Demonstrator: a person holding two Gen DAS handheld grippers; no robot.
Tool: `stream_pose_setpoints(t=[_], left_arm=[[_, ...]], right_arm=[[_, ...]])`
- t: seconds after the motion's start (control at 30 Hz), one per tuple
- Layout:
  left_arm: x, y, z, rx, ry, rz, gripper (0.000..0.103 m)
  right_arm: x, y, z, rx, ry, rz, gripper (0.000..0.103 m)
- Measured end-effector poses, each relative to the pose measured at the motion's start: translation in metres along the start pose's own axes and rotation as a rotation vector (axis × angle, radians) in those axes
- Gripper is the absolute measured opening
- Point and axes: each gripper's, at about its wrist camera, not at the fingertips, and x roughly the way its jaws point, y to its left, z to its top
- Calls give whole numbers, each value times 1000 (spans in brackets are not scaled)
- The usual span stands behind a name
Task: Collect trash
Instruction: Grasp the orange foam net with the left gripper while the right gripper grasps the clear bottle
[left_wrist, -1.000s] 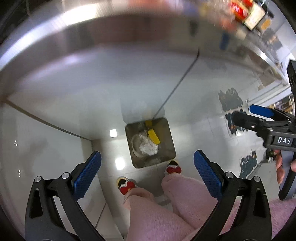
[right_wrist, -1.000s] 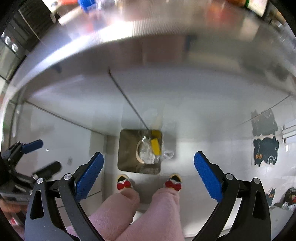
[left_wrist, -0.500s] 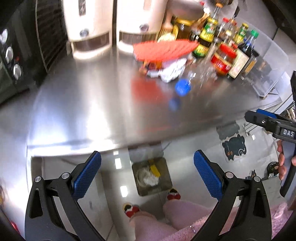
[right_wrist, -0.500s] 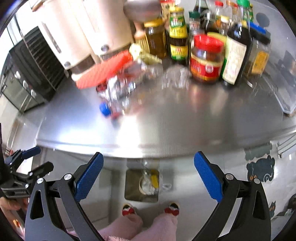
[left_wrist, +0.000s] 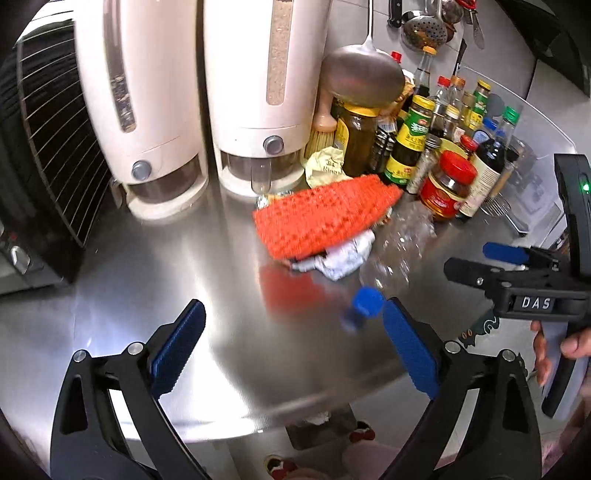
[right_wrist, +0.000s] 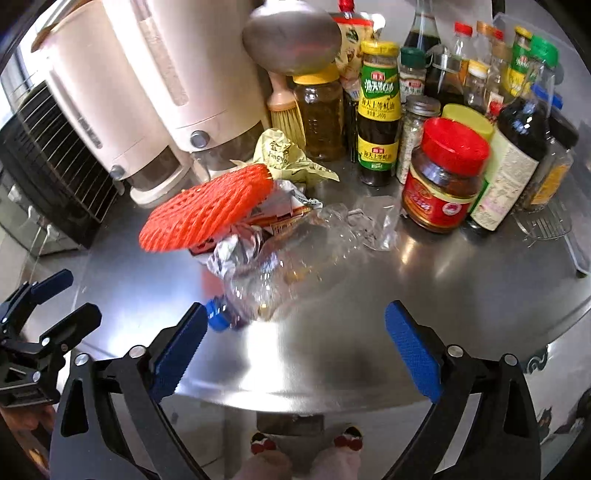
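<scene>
Both tools wide, empty: left tool (left_wrist: 291, 347), right tool (right_wrist: 295, 349), "DAS" tag. Crushed bottle (right_wrist: 280, 266) w/ blue cap on tabletop (right_wrist: 443, 295).

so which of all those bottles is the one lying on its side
The crushed clear plastic bottle with the blue cap, lying in the trash pile at the front of the counter. Every other bottle and jar stands upright at the back.

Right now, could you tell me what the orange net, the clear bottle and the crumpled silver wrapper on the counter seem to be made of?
Orange net: likely soft foam mesh, matte, with an open lattice.
Bottle: thin clear plastic, glossy and crushed, with a blue plastic cap.
Wrapper: looks like foil or metallised film, judging by its sharp shiny creases.
Counter: brushed stainless steel, with streaky reflections.
</scene>
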Motion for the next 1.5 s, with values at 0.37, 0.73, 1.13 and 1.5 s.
stream_pose_setpoints(t=[0.37, 0.73, 1.13, 1.5], left_arm=[[54, -9, 36, 133, 19, -60, 59], [104, -8, 42, 161, 119, -66, 43], [118, 0, 46, 110, 163, -131, 8], [91, -7, 42, 100, 126, -128, 5]], right_arm=[[45, -6, 17, 80, 72, 25, 77], [73, -8, 27, 85, 101, -10, 76], [96, -6, 22, 43, 176, -7, 70], [68, -16, 7, 53, 148, 53, 68]])
